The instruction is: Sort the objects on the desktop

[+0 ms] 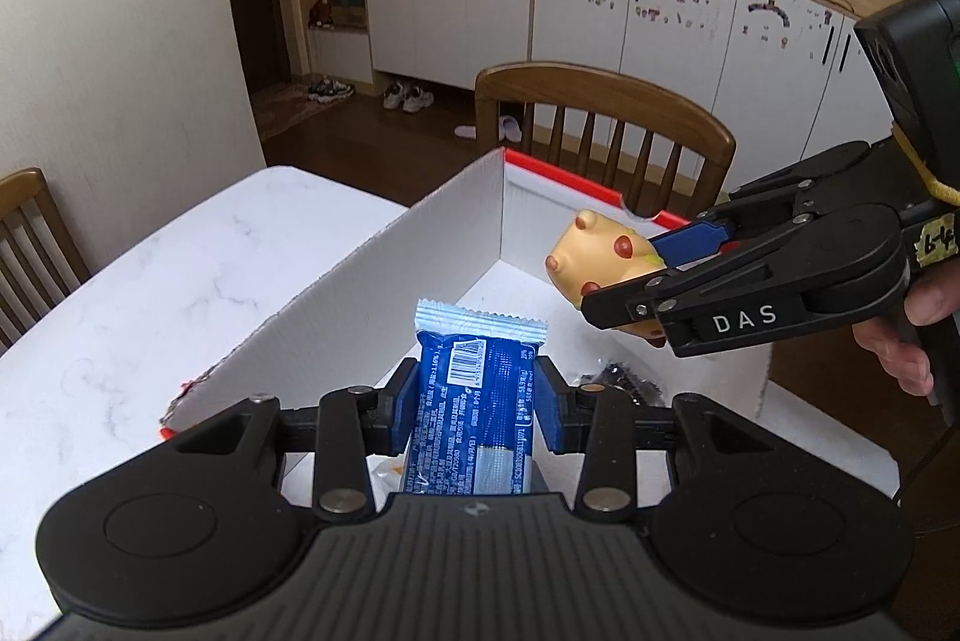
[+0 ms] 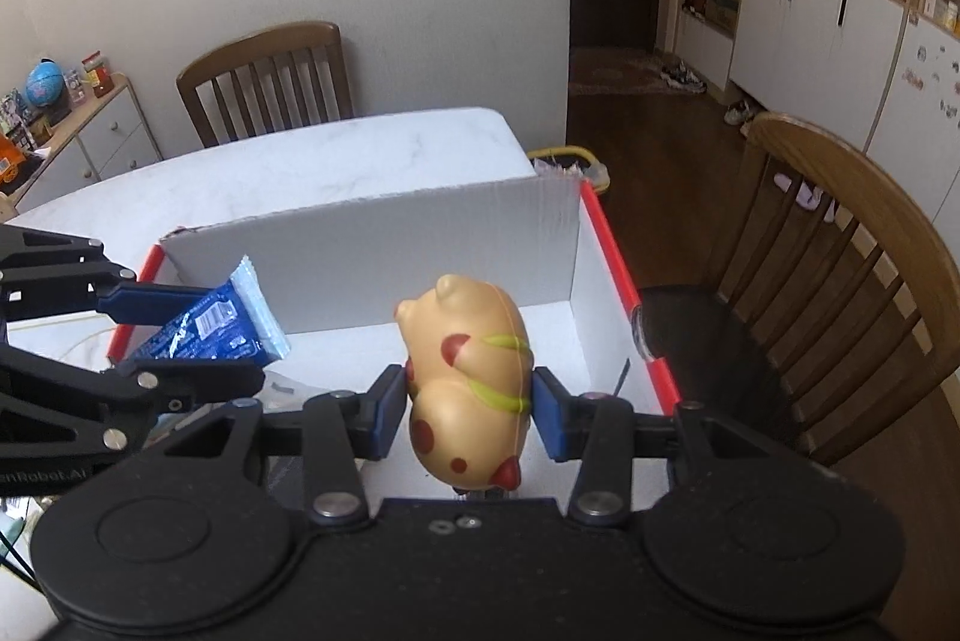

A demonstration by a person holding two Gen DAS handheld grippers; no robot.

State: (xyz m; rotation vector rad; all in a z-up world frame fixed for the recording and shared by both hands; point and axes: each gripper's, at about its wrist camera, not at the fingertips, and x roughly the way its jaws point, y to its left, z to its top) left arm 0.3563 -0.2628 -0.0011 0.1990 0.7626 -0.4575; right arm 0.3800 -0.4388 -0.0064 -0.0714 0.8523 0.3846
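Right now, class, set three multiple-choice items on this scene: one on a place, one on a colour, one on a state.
1. Where is the toy animal?
A. on a chair
B. above the open white box
C. on the floor

2. What colour is the snack packet?
A. blue
B. green
C. pink

3. What is the left gripper doing?
A. standing open and empty
B. gripping the toy
C. gripping the packet

Answers: 1 B, the right gripper holds it over the box; 2 A, its wrapper is blue with silver ends; 3 C, both pads press its sides.
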